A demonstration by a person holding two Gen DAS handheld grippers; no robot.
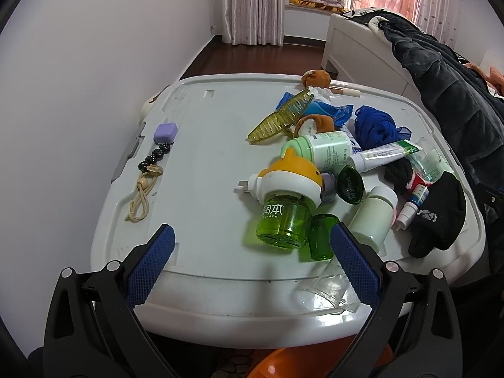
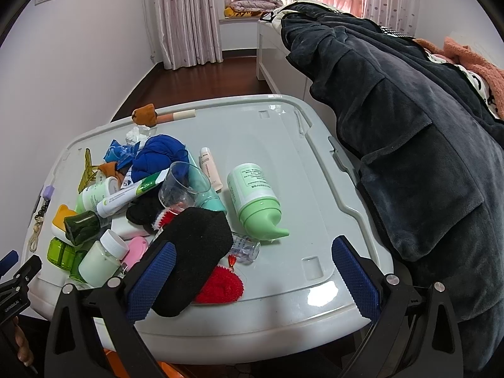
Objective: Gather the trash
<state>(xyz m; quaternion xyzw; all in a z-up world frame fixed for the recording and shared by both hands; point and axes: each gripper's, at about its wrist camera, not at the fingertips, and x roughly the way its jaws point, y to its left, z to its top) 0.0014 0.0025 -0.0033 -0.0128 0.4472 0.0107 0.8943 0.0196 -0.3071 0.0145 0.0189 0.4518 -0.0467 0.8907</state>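
Both grippers, left gripper [image 1: 252, 249] & right gripper [image 2: 253, 258], hovering w/ jaws apart, empty, over cluttered bin lid [image 1: 204, 145]; pick pending—crumpled tissue [image 2: 137, 134], upper left, seeming likeliest trash.

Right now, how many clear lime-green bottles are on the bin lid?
2. One lime-green bottle is attached to the yellow plug-in heater near the front of the lid. The second green bottle sits immediately right of it. More may be hidden in the pile.
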